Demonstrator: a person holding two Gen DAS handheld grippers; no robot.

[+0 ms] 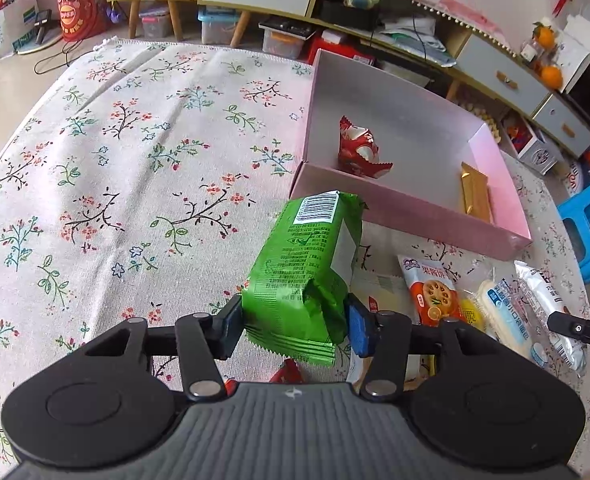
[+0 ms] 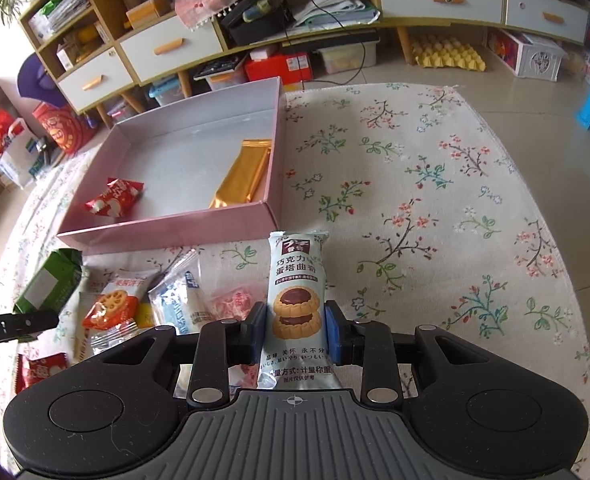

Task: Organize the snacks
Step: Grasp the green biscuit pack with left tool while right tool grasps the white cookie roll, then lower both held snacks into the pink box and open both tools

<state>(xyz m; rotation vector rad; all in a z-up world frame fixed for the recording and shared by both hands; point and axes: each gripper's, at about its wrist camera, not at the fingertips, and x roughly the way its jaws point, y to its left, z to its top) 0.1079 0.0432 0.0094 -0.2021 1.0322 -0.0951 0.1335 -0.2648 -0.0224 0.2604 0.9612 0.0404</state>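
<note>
From the left wrist camera, the left gripper (image 1: 295, 326) has its blue pads pressed on either side of a green snack packet (image 1: 309, 270), holding it up off the floral tablecloth (image 1: 127, 152); a white barcode sticker sits at the packet's far end, and the small print running down its back is too fine to read. Just beyond it stands the pink box (image 1: 411, 208), open at the top, with a red-and-white wrapped sweet (image 1: 361, 148) in the middle of its floor and a gold bar (image 1: 475, 194) lying against the near right wall. To the right of the packet, loose snacks lie on the cloth in front of the box: an orange pouch picturing a round cracker (image 1: 431, 290) and a clear-wrapped pale roll with blue lettering (image 1: 511, 316) (neither label is legible here). From the right wrist camera, the right gripper (image 2: 295, 330) is clamped on a pale blue cookie packet (image 2: 297, 304) printed with two chocolate-filled tart cookies and the words 巧克力味 蛋塔曲奇, with 计量方式:计量称重 lower down. It is held above the cloth, near the right front corner of the pink box (image 2: 167, 230), which holds the same sweet (image 2: 113, 198) and gold bar (image 2: 241, 176). At the left edge, a black finger lettered "ReboLAI" is seen below the green packet (image 2: 49, 282).
</note>
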